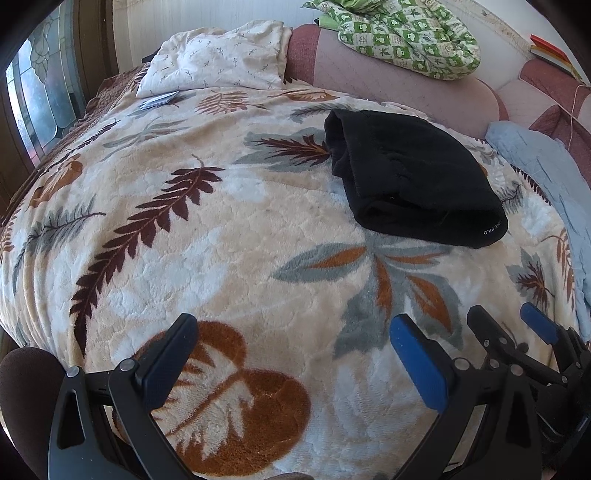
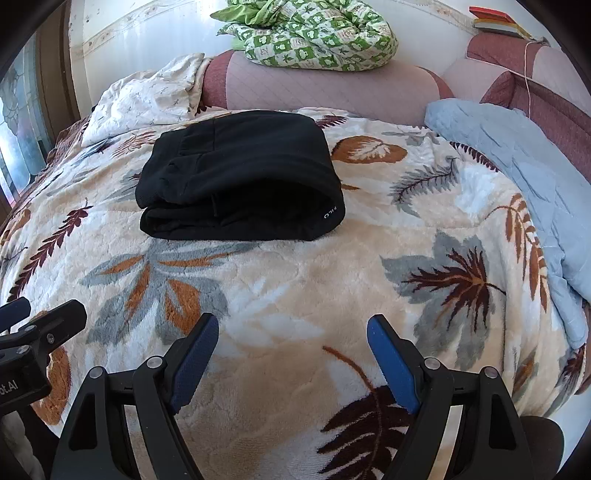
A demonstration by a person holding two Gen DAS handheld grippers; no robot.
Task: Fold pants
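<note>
The black pants lie folded in a thick bundle on the leaf blanket, in the upper middle of the right wrist view and the upper right of the left wrist view. Lots of bare blanket lies between the pants and both grippers. The left gripper is spread wide with nothing between its fingers. The right gripper is spread wide too, holding nothing. Both sit low in the frame, well apart from the pants.

A light blue quilt runs along the right edge of the bed. A green checked quilt sits on the pink headboard at the top. A white pillow lies at the upper left. The small white letters on the pants are hard to read.
</note>
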